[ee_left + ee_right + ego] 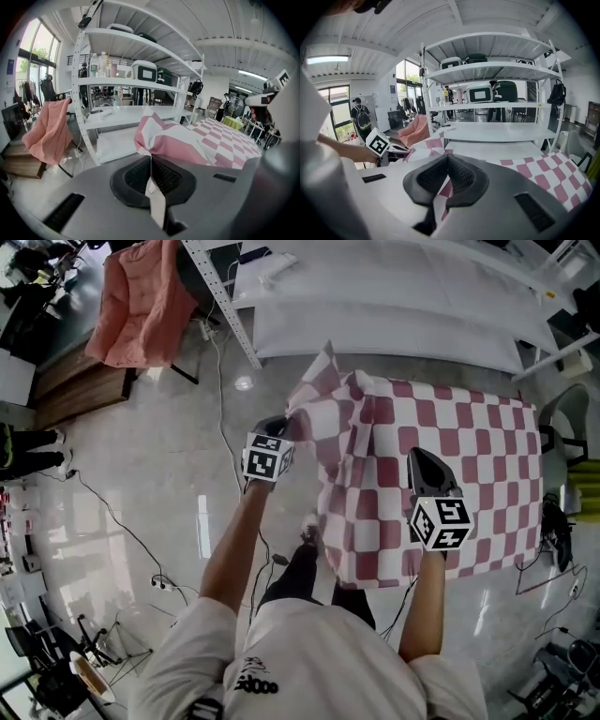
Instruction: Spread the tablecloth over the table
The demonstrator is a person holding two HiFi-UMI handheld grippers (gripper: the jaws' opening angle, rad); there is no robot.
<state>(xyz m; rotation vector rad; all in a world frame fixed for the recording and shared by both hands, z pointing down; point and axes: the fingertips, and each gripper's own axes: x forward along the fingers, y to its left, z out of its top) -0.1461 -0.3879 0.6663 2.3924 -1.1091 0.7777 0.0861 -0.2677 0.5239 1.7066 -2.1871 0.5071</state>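
A red-and-white checked tablecloth (469, 456) covers most of the table, lying flat at the right and far side. Its near-left part is bunched and lifted into a peak. My left gripper (284, 421) is shut on that raised corner; in the left gripper view a strip of the tablecloth (187, 145) runs pinched between the closed jaws of my left gripper (151, 161). My right gripper (424, 456) rests over the middle of the cloth, shut on a fold. The right gripper view shows checked tablecloth (553, 173) caught between the jaws of my right gripper (447, 165).
A white metal shelving unit (375, 296) stands just beyond the table, with boxes and bottles (101, 64) on its shelves. A pink cloth (141, 306) hangs over a chair at the far left. Cables (220, 418) trail across the glossy floor beside the table.
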